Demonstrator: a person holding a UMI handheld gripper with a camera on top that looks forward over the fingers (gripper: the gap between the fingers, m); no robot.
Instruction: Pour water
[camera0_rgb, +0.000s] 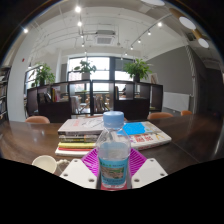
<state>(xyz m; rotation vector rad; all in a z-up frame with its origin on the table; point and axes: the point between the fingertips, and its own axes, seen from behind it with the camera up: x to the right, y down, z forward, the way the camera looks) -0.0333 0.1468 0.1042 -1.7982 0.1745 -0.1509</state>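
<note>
While my gripper (113, 172) stood clamped on the capped water bottle (114, 152), held upright between its pink pads above the wooden table (25, 140) before stacked books (82, 130), I judged pouring not begun, needing the white cup (45, 162) beside it.

books (82, 128) stacked on table (25, 142) | potted plants (138, 68) by windows | ceiling lights (78, 9) lit

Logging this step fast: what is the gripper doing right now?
Gripper: shut on the water bottle, a pink pad pressed to each side of it.
</note>
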